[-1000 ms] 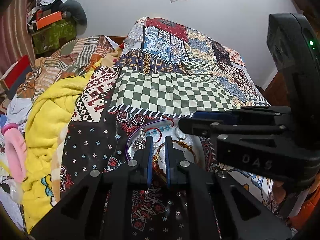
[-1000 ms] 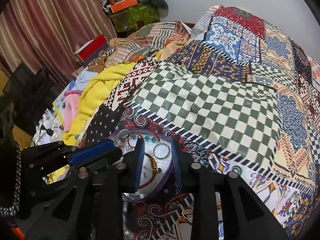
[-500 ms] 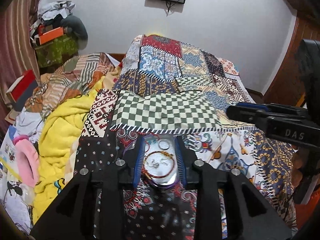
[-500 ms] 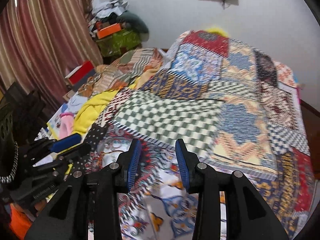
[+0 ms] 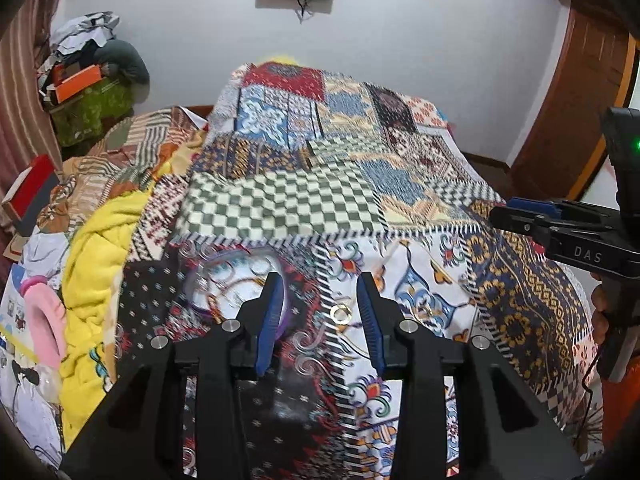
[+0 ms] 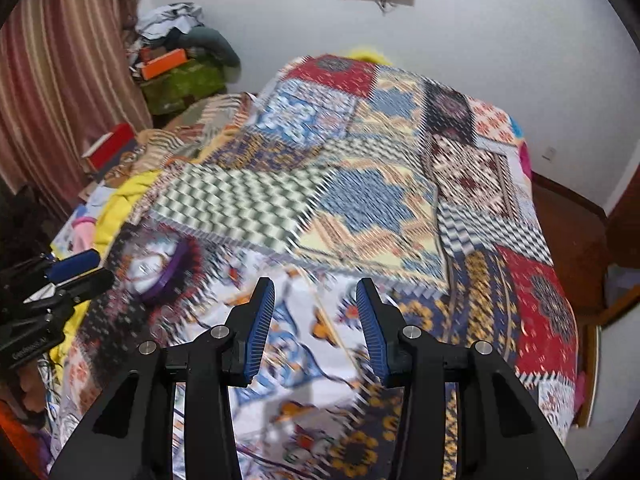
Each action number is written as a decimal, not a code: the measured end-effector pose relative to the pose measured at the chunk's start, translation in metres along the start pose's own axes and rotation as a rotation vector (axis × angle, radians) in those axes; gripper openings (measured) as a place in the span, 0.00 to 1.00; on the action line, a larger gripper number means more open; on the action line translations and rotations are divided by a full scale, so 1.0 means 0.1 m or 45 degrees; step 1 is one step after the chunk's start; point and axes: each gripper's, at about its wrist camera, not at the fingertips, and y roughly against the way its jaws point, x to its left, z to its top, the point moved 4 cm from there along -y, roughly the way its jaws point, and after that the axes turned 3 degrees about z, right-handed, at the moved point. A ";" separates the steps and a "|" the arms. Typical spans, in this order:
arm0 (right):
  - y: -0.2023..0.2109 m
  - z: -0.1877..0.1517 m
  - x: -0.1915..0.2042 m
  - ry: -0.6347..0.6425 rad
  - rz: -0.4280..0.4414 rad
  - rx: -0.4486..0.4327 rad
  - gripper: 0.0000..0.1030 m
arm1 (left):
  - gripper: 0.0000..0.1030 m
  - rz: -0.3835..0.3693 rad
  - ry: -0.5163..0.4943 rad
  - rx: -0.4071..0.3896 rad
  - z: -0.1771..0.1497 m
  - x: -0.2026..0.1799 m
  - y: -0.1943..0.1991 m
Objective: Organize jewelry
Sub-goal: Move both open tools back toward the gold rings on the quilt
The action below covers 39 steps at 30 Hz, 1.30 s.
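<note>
Just ahead, gold ring [image 5: 340, 313] on quilt [image 5: 280, 208] between spread left hand-held gripper [image 5: 322, 300] fingers, right hand-held gripper [image 6: 316, 312] open too

A matt patchwork cloth bedspread [image 5: 340, 168] covers the bed. On it lie a shiny gold metal ring [image 5: 340, 313] and a glossy tray [image 5: 224, 280] with a purple plastic rim. The left claw [image 5: 320, 320] is matt black plastic — ribbed blue pads [image 5: 269, 322], bright metal screws.

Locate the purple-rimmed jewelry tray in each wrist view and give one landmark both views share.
Left wrist: the purple-rimmed tray sits left of centre, partly behind the left gripper's left finger.
Right wrist: the tray lies at left, blurred, beyond the other gripper's tips.
Shared landmark: the green-and-white checked patch beyond the tray.
</note>
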 end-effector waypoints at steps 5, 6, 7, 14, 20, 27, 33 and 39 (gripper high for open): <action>-0.06 -0.21 -0.14 -0.026 0.008 0.061 0.38 | 0.38 -0.032 0.015 0.078 -0.16 -0.11 -0.17; -0.09 -0.26 -0.14 -0.024 0.010 0.075 0.38 | 0.38 -0.045 0.023 0.101 -0.21 -0.13 -0.21; -0.12 -0.31 -0.14 -0.022 0.015 0.088 0.38 | 0.38 -0.057 0.030 0.121 -0.26 -0.14 -0.25; -0.41 -0.59 -0.06 -0.032 0.099 0.211 0.38 | 0.38 -0.079 0.037 0.249 -0.54 -0.26 -0.55; -0.65 -0.67 0.11 0.010 0.153 0.298 0.38 | 0.38 -0.072 0.038 0.276 -0.60 -0.24 -0.66; -0.88 -0.73 0.30 0.086 0.151 0.344 0.38 | 0.38 -0.071 0.058 0.300 -0.66 -0.17 -0.75; -0.88 -0.75 0.28 0.081 0.151 0.303 0.35 | 0.38 -0.075 0.073 0.294 -0.64 -0.15 -0.79; -0.87 -0.77 0.35 0.109 0.142 0.283 0.10 | 0.38 -0.087 0.090 0.293 -0.56 -0.17 -0.84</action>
